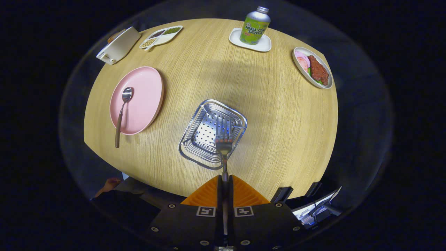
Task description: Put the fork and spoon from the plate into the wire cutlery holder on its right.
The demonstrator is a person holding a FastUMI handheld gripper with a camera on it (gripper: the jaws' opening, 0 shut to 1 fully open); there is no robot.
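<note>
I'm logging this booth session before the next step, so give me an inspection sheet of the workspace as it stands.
Surface: round wooden table, bare in the middle.
Job's things: fork clamped by its handle, tines over the wire cutlery holder; spoon on the pink plate, handle over its rim.
Clutter: soda bottle on a white coaster; food dish; divided snack tray; white box.
Grippers: gripper shut on the fork.
Cables: nothing seen.
Surroundings: a person's hand beside the table.

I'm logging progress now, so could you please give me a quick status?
Gripper shut on fork, tines over wire cutlery holder. Spoon on pink plate. Nothing in the way.
</note>
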